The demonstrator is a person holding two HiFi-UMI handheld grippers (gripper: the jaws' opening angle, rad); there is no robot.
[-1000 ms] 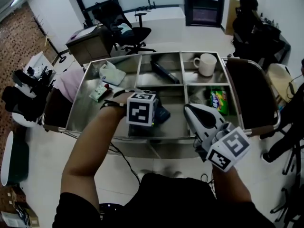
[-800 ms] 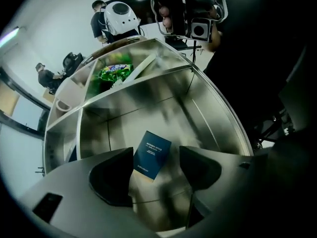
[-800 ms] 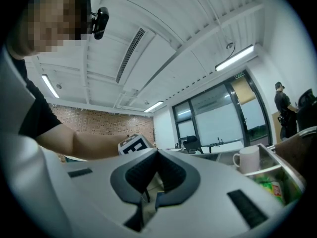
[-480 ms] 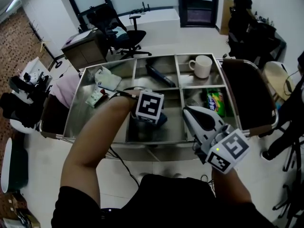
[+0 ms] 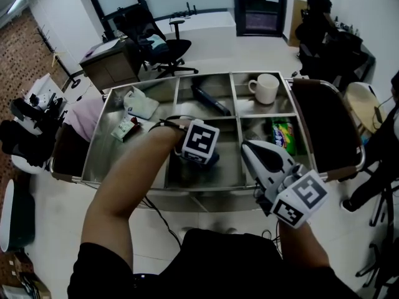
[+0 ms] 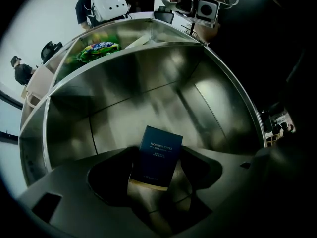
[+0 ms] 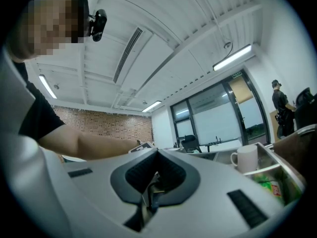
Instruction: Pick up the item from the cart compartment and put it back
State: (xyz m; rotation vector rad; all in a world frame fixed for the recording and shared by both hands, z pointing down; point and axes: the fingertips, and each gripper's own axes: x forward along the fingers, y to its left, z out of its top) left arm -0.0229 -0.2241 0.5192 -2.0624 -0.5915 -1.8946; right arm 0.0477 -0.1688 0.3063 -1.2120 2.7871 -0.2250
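Box (image 6: 159, 153), dark blue, sits in cart compartment (image 6: 208, 98).

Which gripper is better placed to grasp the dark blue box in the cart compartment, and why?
Left. The left gripper points down into the compartment, its jaws just opened, the dark blue box between them, not pinched. The right gripper is shut and level, away from the box.

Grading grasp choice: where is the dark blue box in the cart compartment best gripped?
Probably across its two long side edges, coming straight down. The dark blue box seems to lie printed face up on the compartment floor, leaving those edges as opposing surfaces.
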